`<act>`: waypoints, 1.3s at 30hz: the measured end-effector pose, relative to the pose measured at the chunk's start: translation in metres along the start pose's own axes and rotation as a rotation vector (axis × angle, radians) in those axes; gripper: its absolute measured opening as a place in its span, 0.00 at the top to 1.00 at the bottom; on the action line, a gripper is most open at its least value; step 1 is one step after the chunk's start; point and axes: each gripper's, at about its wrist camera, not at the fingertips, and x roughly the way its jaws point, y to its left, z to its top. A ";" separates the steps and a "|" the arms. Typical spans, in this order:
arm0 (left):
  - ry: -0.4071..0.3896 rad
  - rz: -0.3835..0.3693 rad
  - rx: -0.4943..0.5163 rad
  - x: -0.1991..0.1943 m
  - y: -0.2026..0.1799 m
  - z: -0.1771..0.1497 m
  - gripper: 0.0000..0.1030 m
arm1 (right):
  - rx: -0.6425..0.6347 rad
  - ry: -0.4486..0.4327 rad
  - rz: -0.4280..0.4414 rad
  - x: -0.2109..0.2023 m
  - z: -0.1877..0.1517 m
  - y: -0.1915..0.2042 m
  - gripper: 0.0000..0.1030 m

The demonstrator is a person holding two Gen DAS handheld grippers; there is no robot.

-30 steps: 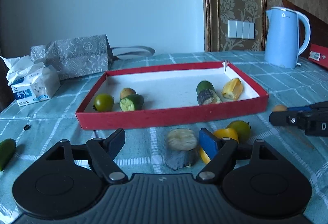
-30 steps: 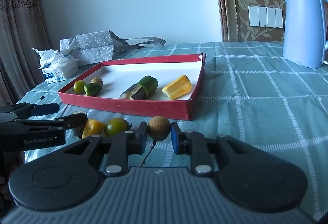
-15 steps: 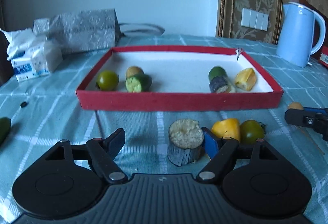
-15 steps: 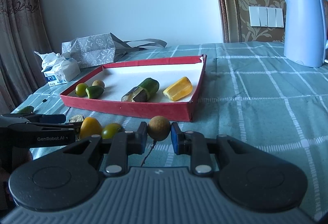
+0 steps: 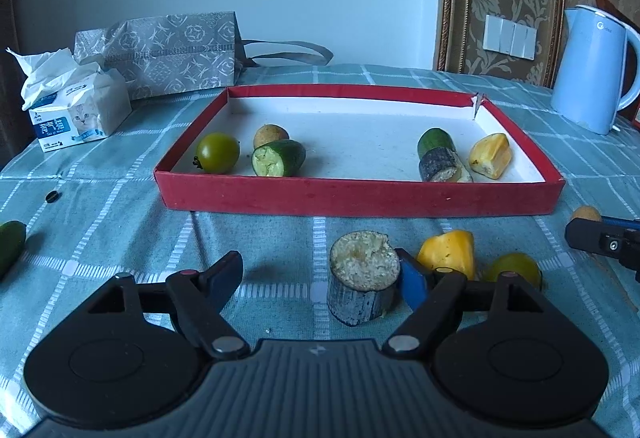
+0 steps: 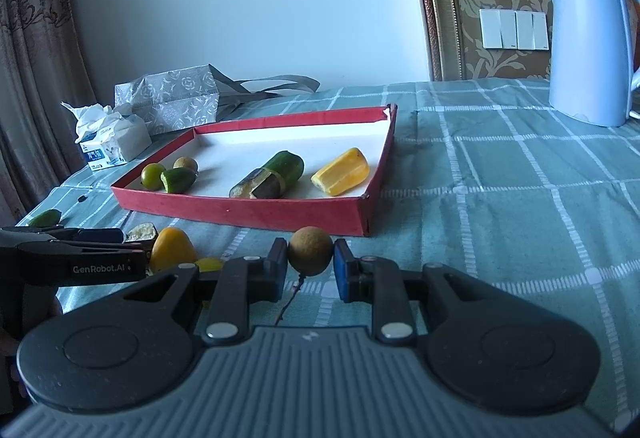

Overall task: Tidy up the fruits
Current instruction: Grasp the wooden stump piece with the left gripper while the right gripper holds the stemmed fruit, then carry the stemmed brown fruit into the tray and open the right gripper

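Right tongs (image 6: 310, 269) grip a longan (image 6: 310, 250) just short of the red tray (image 6: 256, 211); next, lift it over the rim. Left tongs (image 5: 320, 278) gape around a cut dark-skinned stub (image 5: 363, 276).

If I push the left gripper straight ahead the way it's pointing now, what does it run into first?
Probably the dark-skinned fruit chunk standing between the open fingers of the left gripper, close by its right finger. Past that, the near wall of the red tray. Depth is uncertain.
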 end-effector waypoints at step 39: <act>-0.055 0.079 -0.035 -0.020 0.011 -0.010 0.68 | 0.034 -0.016 -0.017 0.002 -0.001 -0.009 0.77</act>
